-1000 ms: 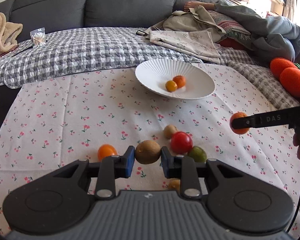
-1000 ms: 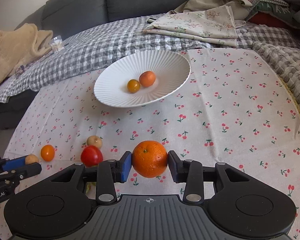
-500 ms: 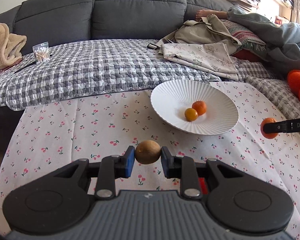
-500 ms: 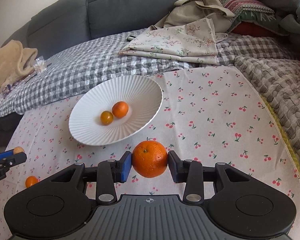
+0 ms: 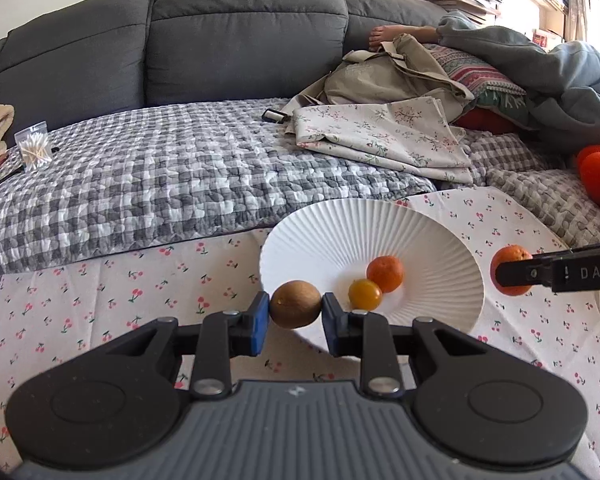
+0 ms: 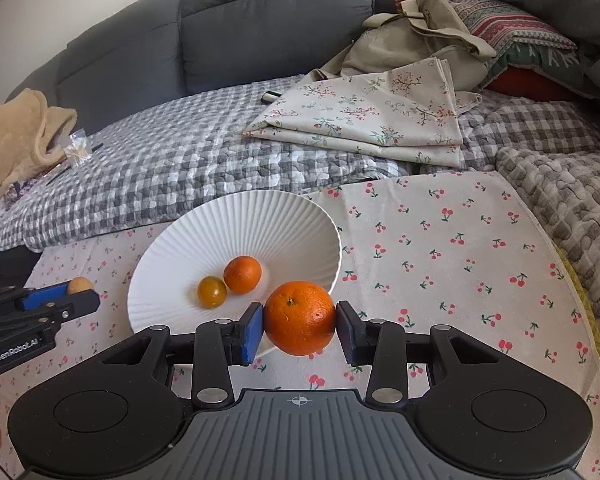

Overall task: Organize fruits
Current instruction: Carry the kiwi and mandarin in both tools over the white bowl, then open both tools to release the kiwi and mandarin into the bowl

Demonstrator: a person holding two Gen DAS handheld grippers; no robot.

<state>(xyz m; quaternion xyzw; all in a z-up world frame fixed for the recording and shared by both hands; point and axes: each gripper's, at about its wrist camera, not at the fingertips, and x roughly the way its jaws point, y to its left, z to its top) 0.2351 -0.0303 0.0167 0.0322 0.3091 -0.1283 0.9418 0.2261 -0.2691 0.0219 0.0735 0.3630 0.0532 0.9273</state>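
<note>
While the left gripper (image 5: 296,312) clamps a brown kiwi (image 5: 295,309) at the white ribbed bowl's (image 5: 320,236) near-left rim, the right gripper (image 6: 300,326) grips a round orange (image 6: 299,317) at its near-right rim, equally close.

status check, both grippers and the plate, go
Left hand-held gripper shut on kiwi. Right hand-held gripper shut on orange. Both at white plate, two small fruits inside. Nothing blocking.

Brown kiwi (image 5: 295,309) and orange (image 6: 299,317) held aloft beside ribbed white plate (image 6: 204,236) holding two small fruits (image 6: 242,274)
</note>
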